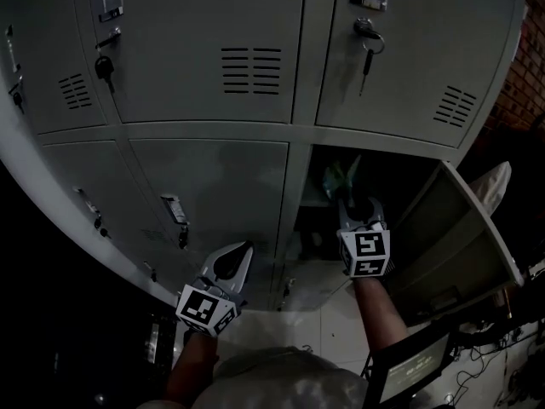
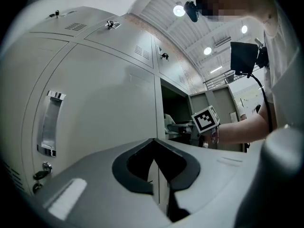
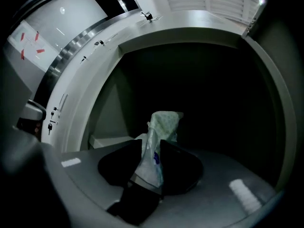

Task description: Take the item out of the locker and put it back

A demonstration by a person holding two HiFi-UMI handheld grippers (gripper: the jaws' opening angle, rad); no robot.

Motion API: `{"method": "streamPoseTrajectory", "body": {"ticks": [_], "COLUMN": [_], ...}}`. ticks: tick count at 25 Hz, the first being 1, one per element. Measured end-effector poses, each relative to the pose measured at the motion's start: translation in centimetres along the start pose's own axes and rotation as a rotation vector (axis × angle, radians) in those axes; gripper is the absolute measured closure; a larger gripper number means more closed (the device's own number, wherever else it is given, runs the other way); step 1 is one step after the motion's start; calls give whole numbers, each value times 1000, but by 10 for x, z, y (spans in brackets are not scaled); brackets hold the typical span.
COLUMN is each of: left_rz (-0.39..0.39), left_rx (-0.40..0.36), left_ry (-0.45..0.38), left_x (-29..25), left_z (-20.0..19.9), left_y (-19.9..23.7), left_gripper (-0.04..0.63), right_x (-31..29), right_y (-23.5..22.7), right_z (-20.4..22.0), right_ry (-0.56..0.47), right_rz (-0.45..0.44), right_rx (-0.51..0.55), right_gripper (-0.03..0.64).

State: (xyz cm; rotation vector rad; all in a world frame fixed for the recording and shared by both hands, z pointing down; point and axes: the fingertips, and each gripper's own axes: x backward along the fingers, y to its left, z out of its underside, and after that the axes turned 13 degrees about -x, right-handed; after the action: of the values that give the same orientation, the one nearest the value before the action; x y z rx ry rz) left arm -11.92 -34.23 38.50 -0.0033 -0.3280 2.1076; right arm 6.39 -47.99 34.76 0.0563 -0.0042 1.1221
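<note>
A pale green plastic packet (image 1: 341,177) sits inside the open lower locker compartment (image 1: 400,177). My right gripper (image 1: 358,204) reaches into that compartment just below the packet. In the right gripper view the packet (image 3: 164,122) stands upright between the jaws of the right gripper (image 3: 151,144), which are a little apart and loosely flank it. My left gripper (image 1: 245,247) hangs in front of the closed lower lockers, empty. In its own view the left gripper (image 2: 154,161) has its jaws meeting in a line.
The compartment's door (image 1: 451,237) is swung open to the right of my right arm. Keys (image 1: 368,45) hang in the upper locker doors. A closed door with a metal handle (image 2: 50,122) faces the left gripper. A monitor (image 1: 417,369) stands at bottom right.
</note>
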Motion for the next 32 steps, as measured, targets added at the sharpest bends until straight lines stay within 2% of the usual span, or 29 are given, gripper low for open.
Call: {"method": "streamPoseTrajectory", "body": {"ticks": [3,5,6,7,8,9,12,17,22,27,32], "left_rz": [-1,5,11,20,28,36,59,117,109,89,78], "left_rx": [5,9,9,8,9,10,22,28,35,29,57], "left_ry": [-6,-8,-12,-19,-24,-27,-26,-7,2,-5,26], "left_x": [-3,-5,-5,-5,-4,-2,8,34,71,122,181], "left_z": [0,-6,-9,-10,-11,-11,-13,-5,-9,-27,-36], "left_y": [4,2,0,-1,-3,-4,-11,-37,-69,-135,-214], "left_gripper": [597,597,597,597,597,597,597,597,597,597,597], "right_x": [6,23,35,47,58,68,93,140,188,267,364], "right_y": [-3,-4,-3,1,6,13,34,64,91,120,142], "right_z": [-7,-19,-26,-31,-34,-34,-22,-2,7,13,32], "right_ry": [-29,-85,-119,-147,-162,-163,-127,-83,-71,-72,-15], "right_rz": [-6,4,7,3,-5,-14,-25,-16,-55,-128,-174], "right_rx": [-31,-61,-77,-88,-90,-83,-65,-91,-99,-101,-131], "right_gripper": [402,399,412,475,575,613,620,620,620,618,618]}}
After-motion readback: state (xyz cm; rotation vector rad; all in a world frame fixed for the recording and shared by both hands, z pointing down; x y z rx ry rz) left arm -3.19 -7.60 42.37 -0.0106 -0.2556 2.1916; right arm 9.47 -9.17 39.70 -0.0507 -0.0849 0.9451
